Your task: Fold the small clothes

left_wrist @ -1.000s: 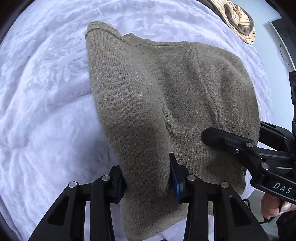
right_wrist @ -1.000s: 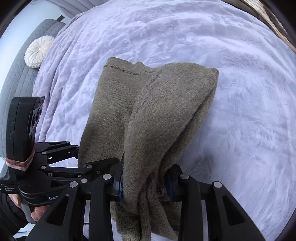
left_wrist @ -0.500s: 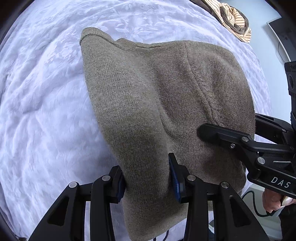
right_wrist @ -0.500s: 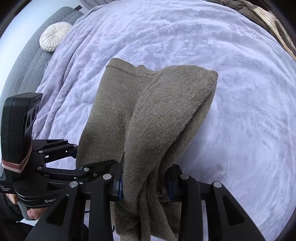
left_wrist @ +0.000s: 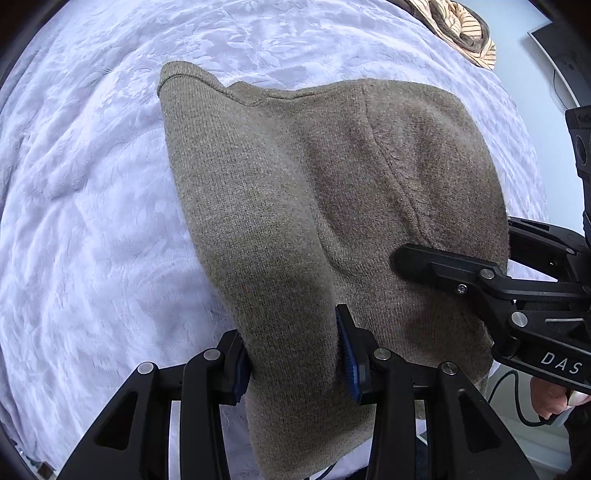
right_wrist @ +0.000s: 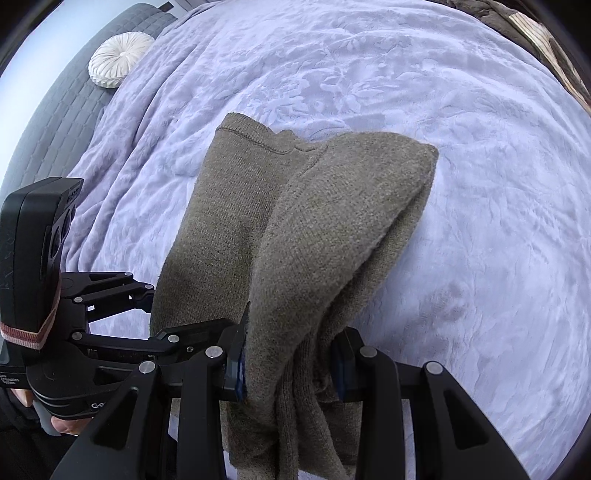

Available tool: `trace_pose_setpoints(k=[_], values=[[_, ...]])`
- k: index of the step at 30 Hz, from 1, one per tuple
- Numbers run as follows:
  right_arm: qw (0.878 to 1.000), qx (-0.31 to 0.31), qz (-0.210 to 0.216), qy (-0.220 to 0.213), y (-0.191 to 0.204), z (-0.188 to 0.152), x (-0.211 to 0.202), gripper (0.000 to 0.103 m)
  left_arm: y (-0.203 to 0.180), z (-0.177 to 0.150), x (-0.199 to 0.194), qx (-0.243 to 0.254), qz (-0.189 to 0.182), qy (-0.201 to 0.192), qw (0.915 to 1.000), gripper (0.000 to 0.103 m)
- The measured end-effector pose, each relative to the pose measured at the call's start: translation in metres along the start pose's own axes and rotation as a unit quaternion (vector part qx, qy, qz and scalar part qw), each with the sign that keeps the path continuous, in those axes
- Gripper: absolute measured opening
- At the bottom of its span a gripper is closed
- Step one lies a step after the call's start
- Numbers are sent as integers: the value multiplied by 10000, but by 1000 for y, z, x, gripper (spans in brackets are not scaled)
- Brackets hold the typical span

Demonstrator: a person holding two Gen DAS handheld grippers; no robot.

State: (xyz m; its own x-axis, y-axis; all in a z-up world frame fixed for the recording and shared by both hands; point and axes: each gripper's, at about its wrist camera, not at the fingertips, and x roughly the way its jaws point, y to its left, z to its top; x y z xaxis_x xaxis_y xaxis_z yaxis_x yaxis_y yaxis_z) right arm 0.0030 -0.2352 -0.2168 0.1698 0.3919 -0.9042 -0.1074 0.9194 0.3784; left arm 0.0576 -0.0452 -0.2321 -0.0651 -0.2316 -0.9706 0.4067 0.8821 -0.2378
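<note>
We hold an olive-brown knitted garment [left_wrist: 306,206] in both tools over a bed covered with a pale lilac embossed blanket [left_wrist: 92,221]. Our left tool [left_wrist: 293,358] pinches a thick fold of the knit between its blue-padded fingers [left_wrist: 345,354], and the cloth hangs down past them toward the near edge of the view. Our right tool [right_wrist: 286,363] likewise clamps a bunched fold of the same garment [right_wrist: 295,236], with several layers gathered between its fingers and loose ends trailing below.

From the left wrist view, the right tool [left_wrist: 487,280] comes in from the right side, its black finger lying against the knit near the garment's right edge. From the right wrist view, the left tool [right_wrist: 122,302] shows at the left, reaching to the garment's left edge, where the cloth hides its tips.

The garment runs from the tools away toward the far side, and its far end, with a stitched hem, lies close to the blanket; we cannot tell whether it touches. The right portion is doubled over into a rounded fold.

At the far right of the bed sits a heap of brown and striped fabric [left_wrist: 461,33]. At the far left, a round white pleated cushion [right_wrist: 118,59] rests against a grey quilted headboard [right_wrist: 55,110].
</note>
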Motion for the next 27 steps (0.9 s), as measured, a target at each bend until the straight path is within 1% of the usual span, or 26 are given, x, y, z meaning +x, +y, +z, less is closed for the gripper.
trace_pose_setpoints(k=[2,4,10,14,21,27], values=[[10000,-35,-8,3,1,-2,-1,37,-6,-1,0,4,3,1,10000,41],[10000,-57,-3,19,0,-3,-1,37,-1,-2,-1,23,9,16,10000,41],[9999,-112,2,77,-1,-7,0,37,-8,0,0,72,52,66,9999,41],[9998,-138,36,163,-1,-13,4,37,-7,-2,6,44,32,173,9998,41],[9991,-58,79,424,-10,-24,25,37,-4,0,19,-145,88,430,9989,42],[9983,83,142,561,-29,-29,37,37,6,4,23,-525,-43,460,9976,44]])
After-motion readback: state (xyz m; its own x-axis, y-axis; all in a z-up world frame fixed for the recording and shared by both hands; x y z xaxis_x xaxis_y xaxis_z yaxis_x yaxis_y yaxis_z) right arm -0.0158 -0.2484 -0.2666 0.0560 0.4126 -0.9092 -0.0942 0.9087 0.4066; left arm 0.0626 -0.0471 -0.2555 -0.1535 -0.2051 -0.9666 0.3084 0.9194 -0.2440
